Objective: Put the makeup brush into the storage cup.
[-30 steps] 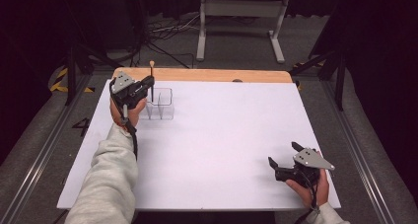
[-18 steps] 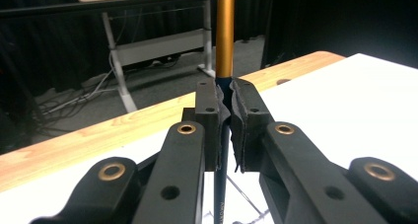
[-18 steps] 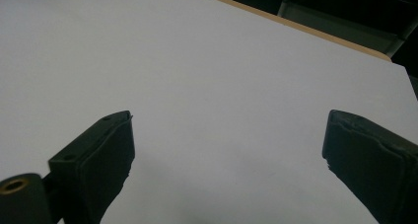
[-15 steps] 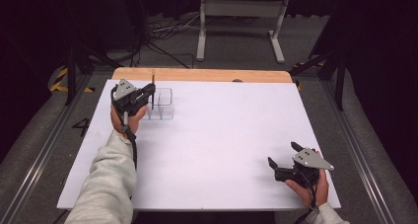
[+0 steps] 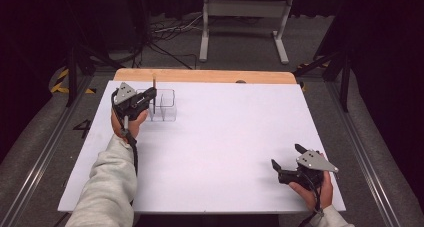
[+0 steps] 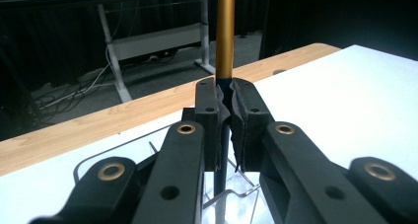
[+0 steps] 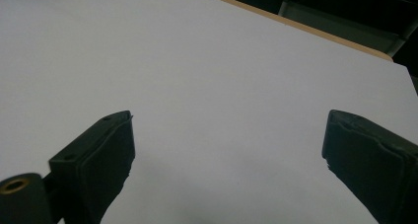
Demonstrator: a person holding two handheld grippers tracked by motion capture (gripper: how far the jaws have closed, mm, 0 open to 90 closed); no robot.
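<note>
The left gripper (image 5: 148, 98) is clenched on a slim upright pen (image 5: 154, 93), its 2 jaws pressed tight against the dark lower shaft. In the left gripper view the pen (image 6: 226, 36) rises straight between the pads, with a gold upper section above the jaws and a dark section running down below them. The lower end reaches down into a clear plastic organizer (image 5: 164, 106) with 2 or more open compartments; which compartment it enters cannot be told. The organizer's transparent rim (image 6: 123, 147) shows beneath the jaws in that view. It stands near the far left corner of the white tabletop (image 5: 220, 137), and the person's left hand (image 5: 128, 124) holds the gripper just on its near side, a light grey sleeve (image 5: 107, 187) running back toward the near edge.

The right gripper (image 5: 286, 165) is released, its jaws spread wide with nothing between them. It sits low over the near right part of the tabletop, held by the right hand (image 5: 314, 189), well apart from the organizer. In the right gripper view the 2 pads (image 7: 101, 155) frame bare white surface (image 7: 222, 86).

A strip of pale wood (image 5: 205, 76) edges the far side of the tabletop. Beyond it, a white metal frame (image 5: 244, 24) stands on the dark floor.
</note>
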